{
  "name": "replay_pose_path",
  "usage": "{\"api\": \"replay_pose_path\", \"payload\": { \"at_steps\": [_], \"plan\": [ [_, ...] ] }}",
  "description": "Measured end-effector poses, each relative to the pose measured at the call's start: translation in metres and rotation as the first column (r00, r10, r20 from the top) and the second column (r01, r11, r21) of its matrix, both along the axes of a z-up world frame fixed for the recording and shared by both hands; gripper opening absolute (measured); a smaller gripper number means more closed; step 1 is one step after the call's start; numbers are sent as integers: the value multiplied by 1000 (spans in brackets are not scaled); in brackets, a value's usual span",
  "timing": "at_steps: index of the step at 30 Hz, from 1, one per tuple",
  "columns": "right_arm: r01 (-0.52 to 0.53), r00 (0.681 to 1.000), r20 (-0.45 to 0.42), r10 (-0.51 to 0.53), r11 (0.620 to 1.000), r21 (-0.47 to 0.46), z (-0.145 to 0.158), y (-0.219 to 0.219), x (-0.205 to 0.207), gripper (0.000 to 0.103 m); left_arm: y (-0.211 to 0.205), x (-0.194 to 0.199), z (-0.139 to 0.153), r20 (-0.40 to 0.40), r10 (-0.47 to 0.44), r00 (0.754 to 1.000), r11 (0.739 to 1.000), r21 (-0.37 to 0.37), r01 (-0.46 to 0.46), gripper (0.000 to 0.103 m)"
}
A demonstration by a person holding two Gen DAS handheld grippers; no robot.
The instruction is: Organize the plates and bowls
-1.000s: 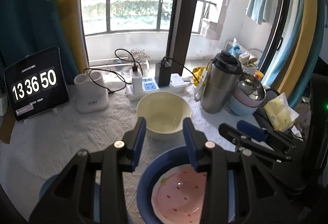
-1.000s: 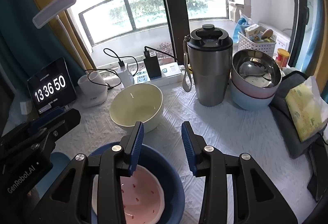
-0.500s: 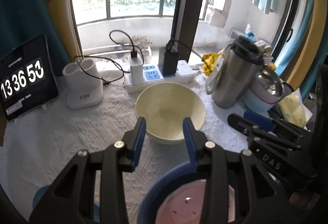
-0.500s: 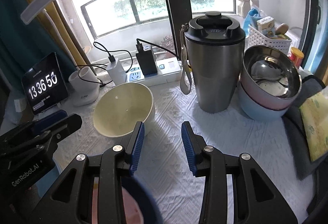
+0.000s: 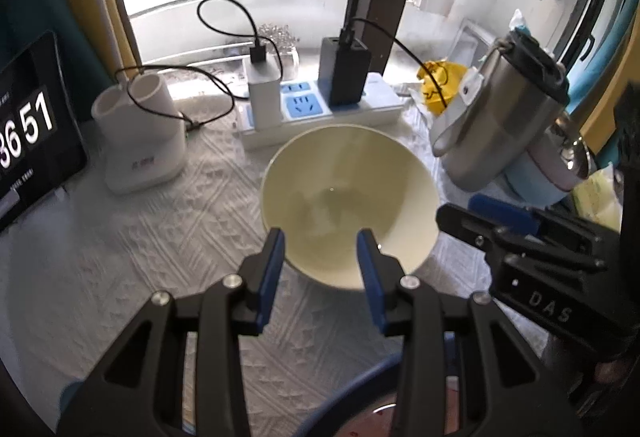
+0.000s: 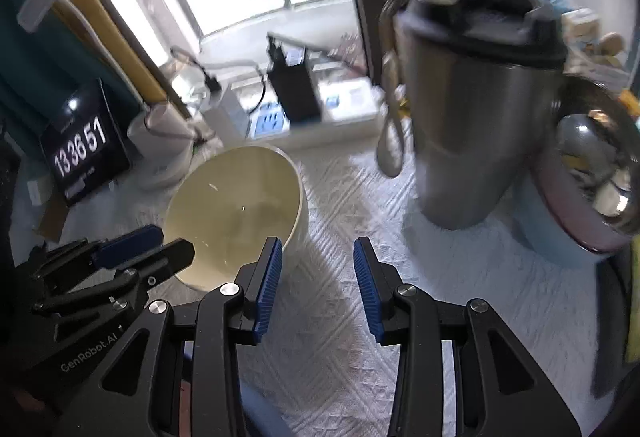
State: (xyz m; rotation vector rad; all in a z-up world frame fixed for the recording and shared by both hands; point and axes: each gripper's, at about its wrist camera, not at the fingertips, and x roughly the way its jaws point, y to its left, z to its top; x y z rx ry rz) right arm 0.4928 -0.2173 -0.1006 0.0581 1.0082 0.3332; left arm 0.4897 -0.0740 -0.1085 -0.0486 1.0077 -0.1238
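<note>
Cream bowl (image 5: 348, 205) sat upright on white-clothed counter (image 5: 120, 257), just in front of power strip (image 5: 320, 109). Left gripper (image 5: 320, 257) hovered over bowl's near rim, fingers (image 5: 272, 269) spread, nothing pinched. Right gripper (image 6: 318, 269) hung just right of bowl over bare cloth, fingers (image 6: 268, 277) spread, nothing between. Steel tumbler (image 6: 472, 109) stood right of bowl, stacked bowls (image 6: 592, 189) beyond it. Clock tablet (image 6: 80, 153) and white holder (image 5: 140, 141) stood left of bowl. Blue dish edge (image 5: 352, 397) seen nearer than bowl.
</note>
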Motion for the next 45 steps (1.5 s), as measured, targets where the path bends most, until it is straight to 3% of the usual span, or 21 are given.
{"api": "replay_pose_path", "payload": {
  "at_steps": [8,12,20,34,45],
  "plan": [
    [-76,995,-63,75,997,-12,-10,15,17,40,-5,6,-1,-15,-10,1000,999,37,11,39],
    [-90,993,-75,89,996,-10,-13,17,21,39,8,9,-3,-18,69,997,997,47,-68,39],
    [-138,988,-72,136,990,-18,-14,25,21,27,17,22,-25,-165,6,986,997,-80,-19,39],
    [-131,991,-24,129,988,-84,-10,28,17,23,5,2,-13,-81,-23,996,999,-48,19,39],
    [-104,993,45,108,991,-89,19,29,0,23,9,-12,12,6,-22,1000,998,-67,23,39]
  ]
}}
